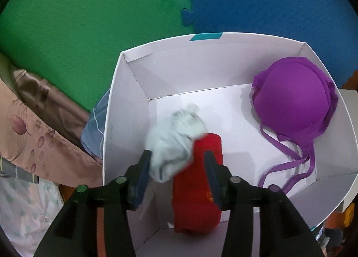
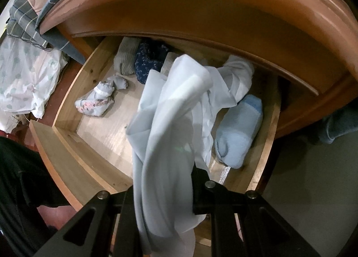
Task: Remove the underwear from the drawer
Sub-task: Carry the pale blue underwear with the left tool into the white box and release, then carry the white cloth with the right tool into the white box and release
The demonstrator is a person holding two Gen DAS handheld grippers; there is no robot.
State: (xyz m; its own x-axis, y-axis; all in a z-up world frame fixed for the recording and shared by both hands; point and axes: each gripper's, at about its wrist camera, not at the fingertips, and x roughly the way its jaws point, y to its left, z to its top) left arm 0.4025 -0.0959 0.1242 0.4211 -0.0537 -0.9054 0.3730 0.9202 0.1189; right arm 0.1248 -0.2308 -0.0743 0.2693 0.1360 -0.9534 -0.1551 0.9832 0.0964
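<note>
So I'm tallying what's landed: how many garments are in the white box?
3: a purple bra at the right wall, a red garment at the near middle, a pale garment overlapping it. More may hide beneath.

- Soft light is filling the white box (image 1: 125,109) evenly — the pale cloth (image 1: 174,143) is blurring.
- Glare is streaking the cabinet top (image 2: 223,0); edges are bending and darkening.

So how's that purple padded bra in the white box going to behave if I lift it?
The purple padded bra would probably keep its dome, since the cup stands rounded against the white cardboard box wall. Its thin straps lie loose, so they would likely dangle and might snag. It looks light.
</note>
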